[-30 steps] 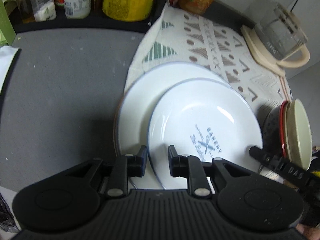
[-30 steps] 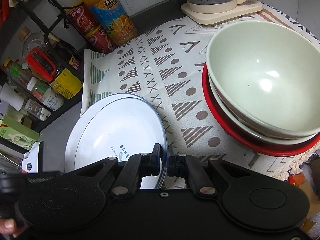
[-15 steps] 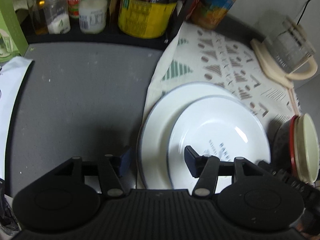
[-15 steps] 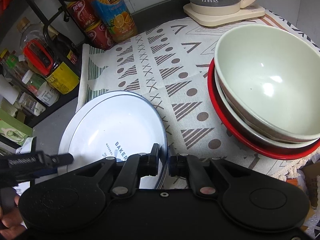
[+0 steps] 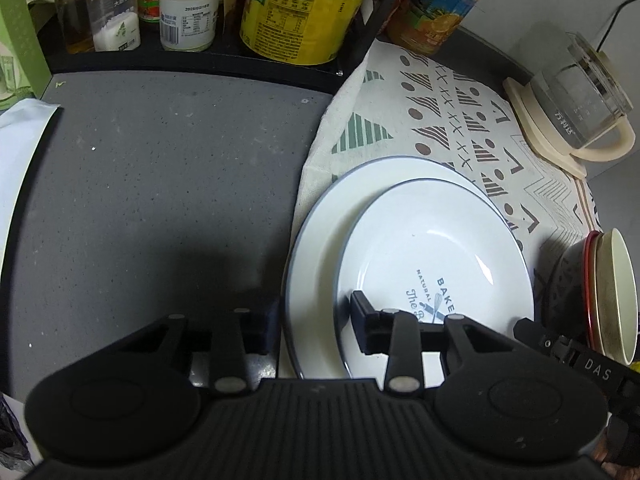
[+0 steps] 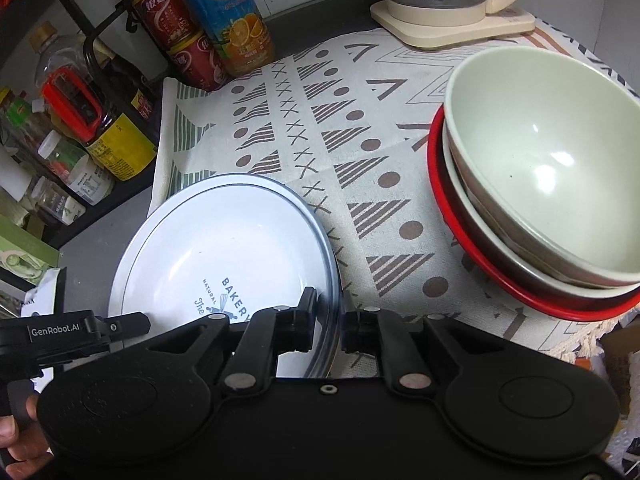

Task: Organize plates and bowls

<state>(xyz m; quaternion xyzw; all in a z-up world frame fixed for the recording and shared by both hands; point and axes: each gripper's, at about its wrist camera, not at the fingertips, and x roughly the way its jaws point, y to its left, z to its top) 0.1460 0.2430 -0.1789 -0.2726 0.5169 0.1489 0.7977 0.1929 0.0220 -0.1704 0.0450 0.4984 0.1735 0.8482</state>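
Observation:
A white deep plate with blue "BAKERY" print [image 5: 436, 256] lies on a larger white flat plate [image 5: 320, 248] on the patterned cloth [image 5: 440, 120]. My left gripper [image 5: 314, 330] is open, its fingers straddling the near left rims of both plates. My right gripper [image 6: 328, 320] is shut on the right rim of the printed plate [image 6: 224, 256]. A stack of bowls [image 6: 532, 188], pale green on white on red-rimmed, stands at the right; it also shows in the left wrist view [image 5: 604, 296].
A glass kettle on a cream base [image 6: 452, 0] stands at the back of the cloth. Bottles and jars [image 5: 296, 8] fill a black rack along the back. Grey counter [image 5: 160, 184] lies left of the cloth. Drink cans and a juice bottle [image 6: 228, 28] stand behind the cloth.
My left gripper has opened from a narrow grip on the plates' rim and drawn back a little. The right gripper stays shut on the printed plate's rim.

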